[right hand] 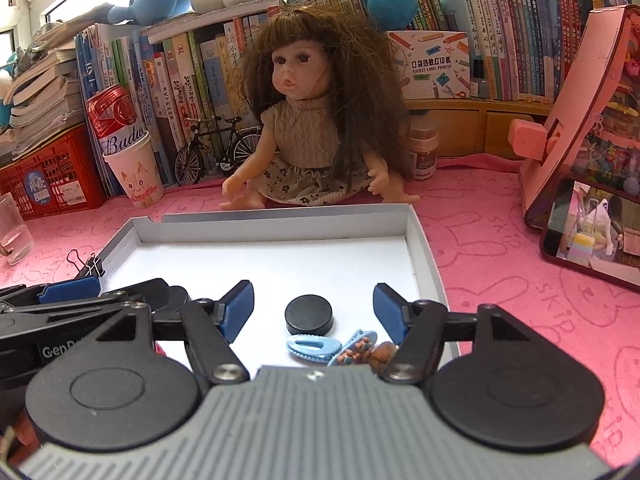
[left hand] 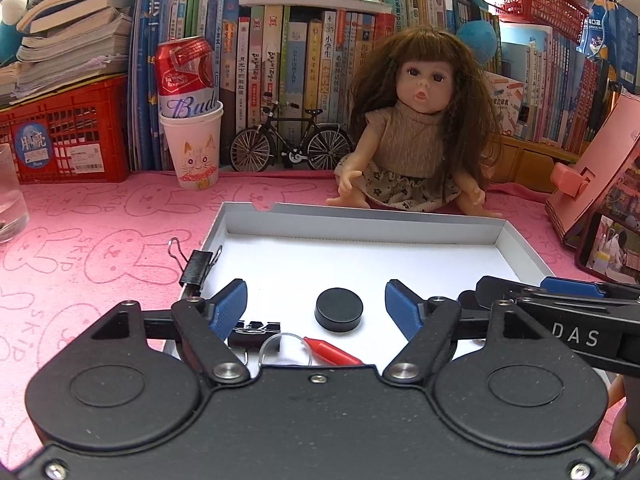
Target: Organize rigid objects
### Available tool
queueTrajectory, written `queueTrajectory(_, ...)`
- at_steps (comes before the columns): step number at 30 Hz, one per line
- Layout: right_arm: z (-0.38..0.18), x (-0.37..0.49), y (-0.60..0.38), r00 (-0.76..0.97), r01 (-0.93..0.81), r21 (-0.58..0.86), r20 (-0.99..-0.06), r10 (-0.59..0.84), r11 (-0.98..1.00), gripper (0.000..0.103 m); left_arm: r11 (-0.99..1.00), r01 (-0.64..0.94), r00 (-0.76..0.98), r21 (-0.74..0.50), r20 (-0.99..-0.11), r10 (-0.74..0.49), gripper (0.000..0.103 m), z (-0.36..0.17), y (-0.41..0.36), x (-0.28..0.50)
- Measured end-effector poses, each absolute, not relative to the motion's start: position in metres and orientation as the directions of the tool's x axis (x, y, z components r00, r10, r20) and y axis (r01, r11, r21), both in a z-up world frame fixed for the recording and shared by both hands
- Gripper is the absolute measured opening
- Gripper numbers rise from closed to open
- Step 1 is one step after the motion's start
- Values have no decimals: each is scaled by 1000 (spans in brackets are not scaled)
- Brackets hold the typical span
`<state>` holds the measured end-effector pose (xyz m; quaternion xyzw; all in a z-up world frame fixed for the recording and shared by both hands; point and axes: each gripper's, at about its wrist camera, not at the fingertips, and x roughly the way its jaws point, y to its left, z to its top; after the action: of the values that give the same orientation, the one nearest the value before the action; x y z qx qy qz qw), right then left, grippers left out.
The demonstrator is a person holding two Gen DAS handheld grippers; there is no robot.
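Two hand-held grippers hover side by side over the near end of a shallow white tray point(left hand: 524, 254), which lies on a pink bunny-print cloth point(left hand: 100, 248). Left gripper point(left hand: 316, 306): fingers spread wide, nothing between the blue pads point(left hand: 232, 308); a black disc point(left hand: 339, 309) lies on the tray floor midway between them, untouched. Right gripper point(right hand: 314, 308): likewise released and empty, its pads framing what appears to be a second black disc point(right hand: 309, 314), since each view shows the other gripper off to one side with a further dark round shape near its tips.

The tray serves as the collecting place, which explains why small hard items cluster at its near edge: a red clip point(left hand: 334, 351), a clear ring point(left hand: 286, 346) and a black binder clip point(left hand: 256, 328) in the left view; a blue hair clip point(right hand: 312, 347) and a patterned clip point(right hand: 356, 346) in the right view. One more binder clip point(left hand: 196, 266) is clamped on the tray's left wall.

Each open gripper is centred on a disc, a stance that suggests a grasp is being lined up. A doll point(left hand: 412, 128) sits just behind the tray's far wall, clear of the work.
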<state>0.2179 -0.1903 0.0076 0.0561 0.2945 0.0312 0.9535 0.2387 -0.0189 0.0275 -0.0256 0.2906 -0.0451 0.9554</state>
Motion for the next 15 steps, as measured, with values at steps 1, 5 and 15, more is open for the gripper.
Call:
queueTrajectory(1, 9, 216, -191, 826, -26, 127, -556, 93, 992, 80, 995, 71, 829, -74, -550, -100, 76, 29, -18, 236)
queueTrajectory(5, 13, 208, -192, 831, -27, 125, -548, 92, 992, 84, 995, 74, 837, -73, -538, -102, 79, 33, -15, 227)
queueTrajectory(15, 20, 187, -194, 839, -40, 134, -534, 106, 990, 88, 993, 87, 849, -76, -517, -114, 82, 41, -10, 202)
